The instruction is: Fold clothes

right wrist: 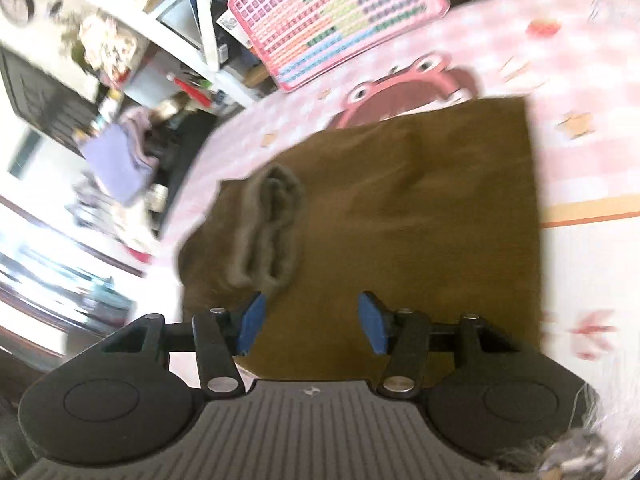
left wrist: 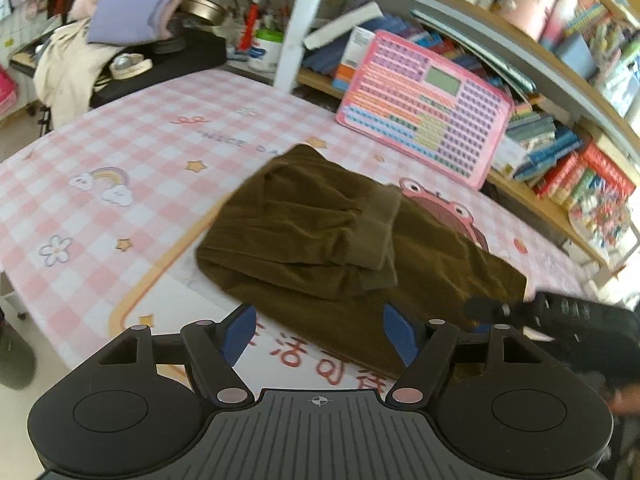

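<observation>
An olive-brown garment (left wrist: 320, 240) lies folded on the pink checked tablecloth (left wrist: 100, 152), a ribbed cuff (left wrist: 376, 232) turned over on top. My left gripper (left wrist: 320, 334) hovers at the garment's near edge, open, nothing between its blue pads. In the right wrist view the same garment (right wrist: 420, 208) fills the middle, its ribbed cuff (right wrist: 268, 232) bunched just ahead of the left blue pad. My right gripper (right wrist: 312, 324) stands open over the cloth with no fabric between its pads. The right gripper's black body (left wrist: 568, 316) shows at the right in the left wrist view.
A pink keyboard toy (left wrist: 428, 108) leans against bookshelves (left wrist: 560, 152) along the table's far side. A lilac folded cloth (left wrist: 132, 0), a cream garment (left wrist: 68, 68) and small clutter sit beyond the table's left end. The table edge (left wrist: 48, 336) drops off at lower left.
</observation>
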A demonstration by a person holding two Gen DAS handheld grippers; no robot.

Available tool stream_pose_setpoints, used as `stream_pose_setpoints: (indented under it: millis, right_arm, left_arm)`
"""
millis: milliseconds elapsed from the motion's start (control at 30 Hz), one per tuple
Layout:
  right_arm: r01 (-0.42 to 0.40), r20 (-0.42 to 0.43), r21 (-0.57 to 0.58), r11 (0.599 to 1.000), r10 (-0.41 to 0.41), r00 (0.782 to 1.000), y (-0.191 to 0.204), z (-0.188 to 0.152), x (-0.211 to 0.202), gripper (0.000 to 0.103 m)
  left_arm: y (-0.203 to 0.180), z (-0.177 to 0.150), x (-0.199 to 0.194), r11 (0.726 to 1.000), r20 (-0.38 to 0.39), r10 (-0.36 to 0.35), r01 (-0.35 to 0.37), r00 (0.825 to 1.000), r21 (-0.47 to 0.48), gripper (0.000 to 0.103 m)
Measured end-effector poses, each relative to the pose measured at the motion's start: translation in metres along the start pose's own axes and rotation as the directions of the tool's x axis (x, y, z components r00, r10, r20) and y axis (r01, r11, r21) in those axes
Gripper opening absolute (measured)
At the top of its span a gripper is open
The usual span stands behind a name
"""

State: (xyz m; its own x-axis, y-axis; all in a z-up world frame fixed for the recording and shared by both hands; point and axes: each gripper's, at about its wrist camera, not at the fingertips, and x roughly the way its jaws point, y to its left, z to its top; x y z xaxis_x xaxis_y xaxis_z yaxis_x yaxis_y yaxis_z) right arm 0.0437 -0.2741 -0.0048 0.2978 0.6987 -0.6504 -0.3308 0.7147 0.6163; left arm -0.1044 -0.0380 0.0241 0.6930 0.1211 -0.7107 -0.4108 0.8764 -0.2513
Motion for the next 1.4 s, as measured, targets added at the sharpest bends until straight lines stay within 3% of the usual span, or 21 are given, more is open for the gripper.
stream_pose_setpoints:
  millis: [133,400,467,600,733,833,867,1000,1167,1267,1333,1400]
  right_arm:
    - [0.138,0.014,-0.085,0.987,-0.137,0.990,-0.004,-0.018,-0.025,0.055]
    - [0.240,0.072,-0.089,0.967,-0.234,0.970,-0.025,-0.030,-0.061,0.061]
    - [0.273,0.087,-0.097,0.957,-0.265,0.960,-0.027,-0.031,-0.067,0.064]
    - [0.305,0.089,-0.062,0.950,-0.299,0.950,-0.037,-0.033,-0.074,0.066]
    - [0.263,0.068,0.036,0.964,-0.265,0.962,-0.056,-0.036,-0.080,0.065]
    - [0.192,0.045,0.153,0.969,-0.200,0.979,-0.073,-0.037,-0.082,0.057]
    - [0.163,0.038,0.199,0.966,-0.174,0.984,-0.079,-0.038,-0.081,0.048]
    - [0.064,0.026,0.367,0.928,-0.079,0.997,-0.097,-0.040,-0.078,0.037]
    - [0.037,0.025,0.395,0.918,-0.051,0.998,-0.099,-0.035,-0.068,0.035]
    - [0.002,0.031,0.417,0.909,-0.016,0.999,-0.101,-0.031,-0.057,0.033]
    - [-0.019,0.031,0.435,0.900,0.006,1.000,-0.104,-0.028,-0.051,0.029]
    - [-0.024,0.015,0.455,0.890,0.019,1.000,-0.106,-0.025,-0.044,0.018]
  left_arm:
    - [-0.025,-0.005,0.007,0.997,-0.038,0.000,0.003,0.999,0.076,0.078]
    - [-0.068,-0.016,0.021,0.980,-0.106,-0.044,0.064,0.993,0.189,0.083]
    - [-0.080,-0.018,0.025,0.974,-0.119,-0.030,0.056,0.992,0.221,0.090]
    - [-0.096,-0.025,0.029,0.959,-0.143,-0.008,0.048,0.990,0.280,0.092]
    - [-0.107,-0.029,0.029,0.941,-0.150,0.003,0.048,0.989,0.335,0.092]
    - [-0.114,-0.032,0.027,0.916,-0.134,0.009,0.046,0.991,0.398,0.092]
    - [-0.117,-0.033,0.026,0.907,-0.128,0.010,0.045,0.992,0.419,0.091]
    - [-0.124,-0.036,0.017,0.874,-0.096,-0.026,0.070,0.995,0.481,0.091]
    - [-0.137,-0.041,0.012,0.807,-0.061,-0.042,0.069,0.997,0.586,0.092]
    - [-0.142,-0.046,0.014,0.769,-0.081,-0.059,0.096,0.995,0.632,0.091]
    - [-0.146,-0.049,0.015,0.746,-0.098,-0.089,0.132,0.991,0.652,0.091]
    - [-0.151,-0.051,0.021,0.721,-0.127,-0.103,0.162,0.987,0.673,0.091]
